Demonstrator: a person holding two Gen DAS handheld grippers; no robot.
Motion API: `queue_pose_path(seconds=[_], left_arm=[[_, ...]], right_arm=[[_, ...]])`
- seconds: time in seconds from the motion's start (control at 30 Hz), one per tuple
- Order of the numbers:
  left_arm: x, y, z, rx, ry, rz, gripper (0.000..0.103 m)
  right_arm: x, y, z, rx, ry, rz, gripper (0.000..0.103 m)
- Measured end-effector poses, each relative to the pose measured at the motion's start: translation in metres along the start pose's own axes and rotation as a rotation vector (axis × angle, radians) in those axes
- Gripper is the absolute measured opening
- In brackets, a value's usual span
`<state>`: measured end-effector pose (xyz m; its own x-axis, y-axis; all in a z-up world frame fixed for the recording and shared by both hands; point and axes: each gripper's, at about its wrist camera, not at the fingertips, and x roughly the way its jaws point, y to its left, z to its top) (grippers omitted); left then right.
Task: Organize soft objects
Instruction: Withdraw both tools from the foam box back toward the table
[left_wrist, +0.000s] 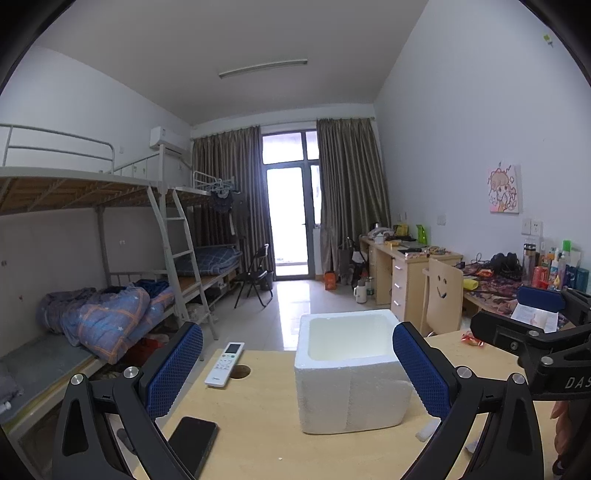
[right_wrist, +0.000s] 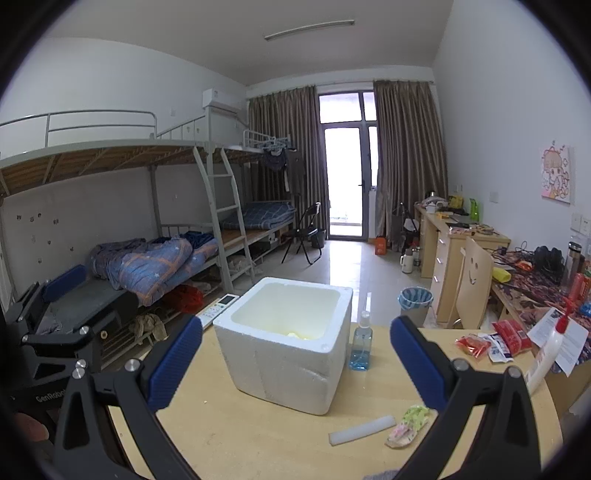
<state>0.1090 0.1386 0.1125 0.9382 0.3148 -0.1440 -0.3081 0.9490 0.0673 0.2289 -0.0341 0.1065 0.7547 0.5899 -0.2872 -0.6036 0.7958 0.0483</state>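
A white foam box (left_wrist: 351, 373) stands open on the wooden table (left_wrist: 258, 424); it also shows in the right wrist view (right_wrist: 284, 343), with something pale yellow (right_wrist: 299, 335) at its bottom. A small green and pink soft cloth item (right_wrist: 408, 424) lies on the table right of the box, beside a white foam strip (right_wrist: 362, 429). My left gripper (left_wrist: 297, 373) is open and empty, held above the table in front of the box. My right gripper (right_wrist: 295, 363) is open and empty, also in front of the box. A grey soft thing (right_wrist: 384, 474) peeks in at the bottom edge.
A remote control (left_wrist: 225, 363) and a black phone (left_wrist: 194, 443) lie on the table's left. A blue spray bottle (right_wrist: 361, 341) stands right of the box. Red snack packets (right_wrist: 491, 341) and a white lotion bottle (right_wrist: 546, 354) lie at the right. Bunk beds stand left, desks right.
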Motion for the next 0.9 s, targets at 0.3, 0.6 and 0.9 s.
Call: queue_pose_path(seconds=[0.3, 0.6, 0.9], left_arm=[[-0.03, -0.002, -0.025, -0.052, -0.074, 0.017, 0.103], [-0.05, -0.01, -0.074, -0.094, -0.04, 0.006, 0.103], [-0.062, -0.014, -0.11, -0.099, -0.066, 0.004, 0.103]], right_arm=[[-0.027, -0.004, -0.02, 0.011, -0.048, -0.003, 0.103], [-0.045, -0.001, -0.059, 0.026, -0.073, -0.025, 0.103], [-0.053, -0.001, -0.111, 0.066, -0.07, -0.032, 0.103]])
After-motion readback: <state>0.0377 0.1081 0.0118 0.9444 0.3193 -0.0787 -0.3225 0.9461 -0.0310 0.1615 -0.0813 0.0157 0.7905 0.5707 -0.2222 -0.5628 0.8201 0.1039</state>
